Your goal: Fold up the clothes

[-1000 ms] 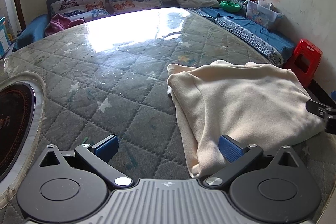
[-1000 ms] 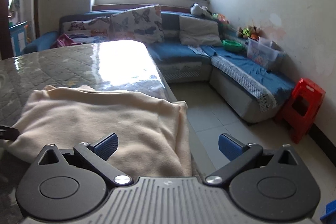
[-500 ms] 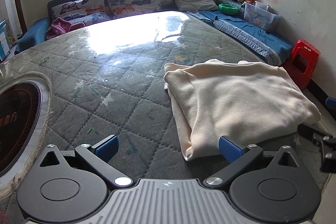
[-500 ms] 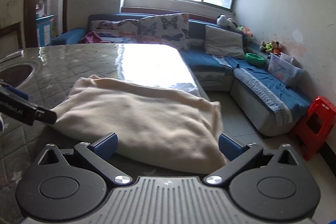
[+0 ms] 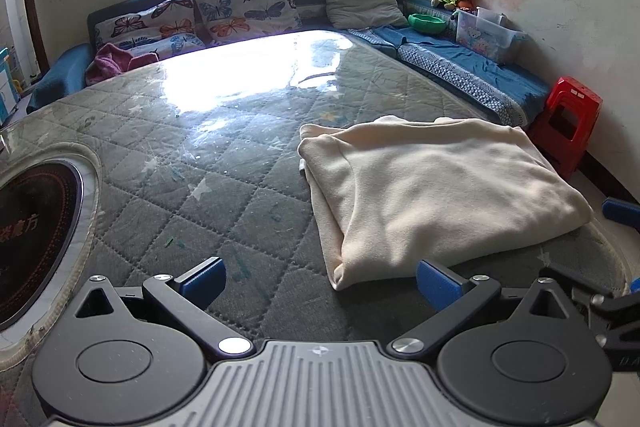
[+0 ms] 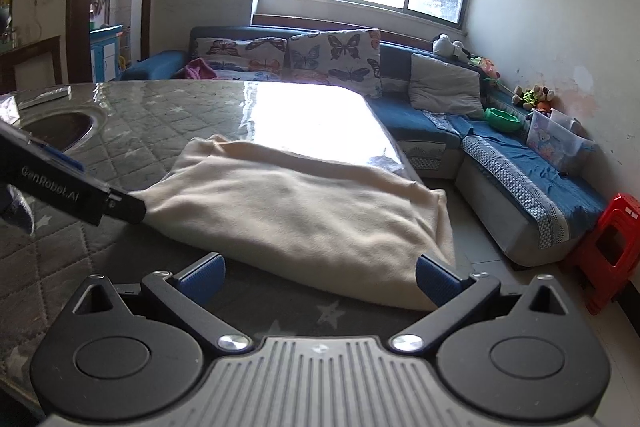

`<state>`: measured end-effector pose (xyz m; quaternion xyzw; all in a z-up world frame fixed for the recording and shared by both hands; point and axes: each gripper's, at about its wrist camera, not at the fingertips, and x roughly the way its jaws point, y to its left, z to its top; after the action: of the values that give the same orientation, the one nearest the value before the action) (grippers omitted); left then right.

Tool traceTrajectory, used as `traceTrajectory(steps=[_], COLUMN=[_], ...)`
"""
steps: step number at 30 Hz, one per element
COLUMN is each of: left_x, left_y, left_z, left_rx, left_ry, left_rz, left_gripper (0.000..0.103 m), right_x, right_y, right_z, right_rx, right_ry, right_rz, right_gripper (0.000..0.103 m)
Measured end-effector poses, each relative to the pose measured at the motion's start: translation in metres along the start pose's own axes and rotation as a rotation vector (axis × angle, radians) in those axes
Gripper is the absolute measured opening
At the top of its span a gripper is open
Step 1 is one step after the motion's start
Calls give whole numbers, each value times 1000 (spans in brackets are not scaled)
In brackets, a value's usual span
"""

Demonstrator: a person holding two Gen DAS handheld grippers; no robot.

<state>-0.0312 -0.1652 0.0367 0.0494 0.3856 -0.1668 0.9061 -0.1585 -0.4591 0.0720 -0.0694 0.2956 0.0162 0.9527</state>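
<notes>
While the cream garment (image 5: 432, 187) lies folded, a neat rectangle right of centre on the quilted table (image 5: 224, 163), left gripper (image 5: 318, 277) and right gripper (image 6: 318, 277) hover spread wide, empty; fold looks complete.

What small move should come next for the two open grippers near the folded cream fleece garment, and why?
Probably lift both away: the folded cream fleece garment lies flat in a neat rectangle on the quilted grey table cover, and the left gripper and right gripper are open, holding nothing.
</notes>
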Motion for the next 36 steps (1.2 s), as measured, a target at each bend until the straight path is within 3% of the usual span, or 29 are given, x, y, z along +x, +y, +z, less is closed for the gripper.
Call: traceTrajectory(steps=[36], left_x=[-28], left_y=[-15], left_z=[-20], left_rx=[14], left_ry=[-38], left_rz=[-5], left_gripper=[103], right_x=[-20], right_y=[24], right_z=[-24], right_rx=[-2], right_ry=[-17], right_rz=[47], right_gripper=[99])
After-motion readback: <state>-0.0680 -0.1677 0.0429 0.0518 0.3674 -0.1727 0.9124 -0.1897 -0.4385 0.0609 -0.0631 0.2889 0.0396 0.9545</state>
